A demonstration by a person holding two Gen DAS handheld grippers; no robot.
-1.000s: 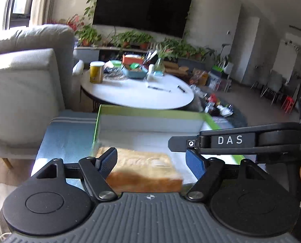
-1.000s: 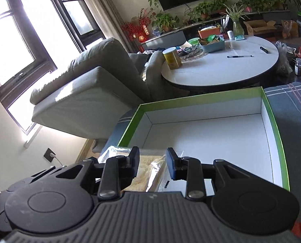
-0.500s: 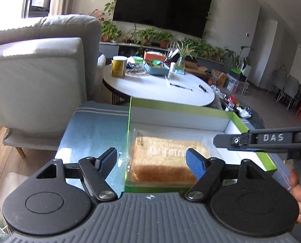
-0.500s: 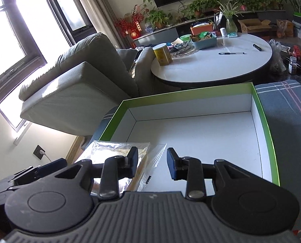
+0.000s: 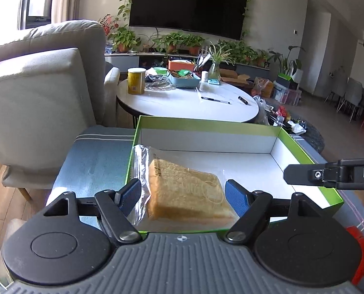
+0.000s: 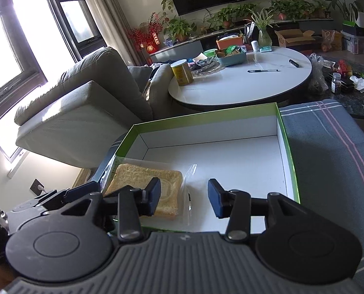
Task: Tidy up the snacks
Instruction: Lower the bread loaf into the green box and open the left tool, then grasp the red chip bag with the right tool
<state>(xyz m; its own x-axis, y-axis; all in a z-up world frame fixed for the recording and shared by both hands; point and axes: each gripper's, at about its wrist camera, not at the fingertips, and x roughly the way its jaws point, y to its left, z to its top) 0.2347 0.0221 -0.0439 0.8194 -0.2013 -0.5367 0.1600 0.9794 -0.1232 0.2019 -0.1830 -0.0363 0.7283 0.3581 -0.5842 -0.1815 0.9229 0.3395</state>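
A slice of toast in a clear plastic bag point(image 5: 187, 193) lies in the near left corner of a green-rimmed white box point(image 5: 206, 125), with one edge propped on the left wall. My left gripper point(image 5: 183, 194) is open just above and behind the toast, touching nothing. In the right wrist view the bagged toast point(image 6: 147, 183) lies in the same corner of the box point(image 6: 288, 147). My right gripper point(image 6: 184, 196) is open and empty over the box's near edge, just right of the toast.
The box rests on a blue-grey striped cushion point(image 6: 329, 134). A round white table point(image 5: 187, 103) with a yellow can point(image 5: 136, 80), a blue basket and pens stands behind it. A grey sofa point(image 5: 39, 85) is on the left. The right gripper's arm point(image 5: 334, 174) reaches in from the right.
The right gripper opened and let go of the bag. The toast now lies in the box's left corner. Both grippers have drawn back and up.
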